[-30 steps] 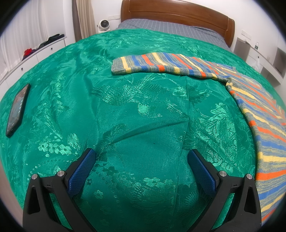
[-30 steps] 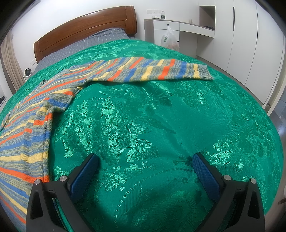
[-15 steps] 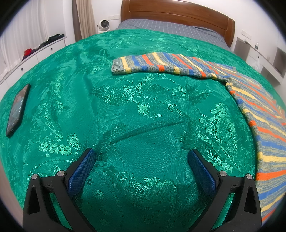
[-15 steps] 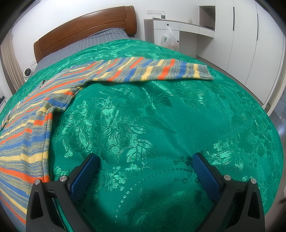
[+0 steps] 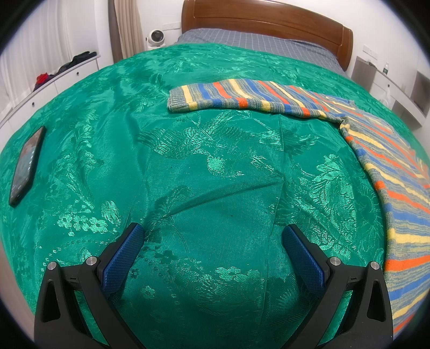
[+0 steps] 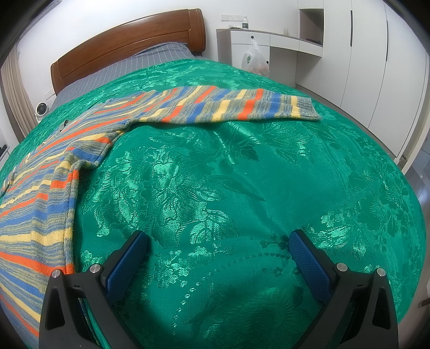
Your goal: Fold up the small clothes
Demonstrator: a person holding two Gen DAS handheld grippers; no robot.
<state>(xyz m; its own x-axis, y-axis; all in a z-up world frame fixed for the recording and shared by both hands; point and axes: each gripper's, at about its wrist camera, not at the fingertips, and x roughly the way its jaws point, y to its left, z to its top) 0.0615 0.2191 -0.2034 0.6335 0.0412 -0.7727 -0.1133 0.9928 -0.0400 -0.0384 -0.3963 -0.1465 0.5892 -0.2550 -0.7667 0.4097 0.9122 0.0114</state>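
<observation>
A striped knit sweater (image 5: 389, 166) in blue, orange, yellow and grey lies spread flat on the green bedspread (image 5: 215, 174). In the left wrist view its body runs down the right side and one sleeve (image 5: 236, 98) stretches left across the far middle. In the right wrist view the sweater (image 6: 40, 204) fills the left side, its other sleeve (image 6: 231, 107) reaching right. My left gripper (image 5: 213, 236) hovers open over bare bedspread, short of the sleeve. My right gripper (image 6: 219, 241) is open too, just right of the sweater's hem. Neither holds anything.
A dark phone (image 5: 25, 166) lies on the bedspread at the far left. A wooden headboard (image 5: 268, 24) and grey sheet lie beyond. A white cabinet with a plastic bag (image 6: 254, 60) and wardrobes (image 6: 362, 53) stand to the right. A small fan (image 5: 156, 37) sits near the curtain.
</observation>
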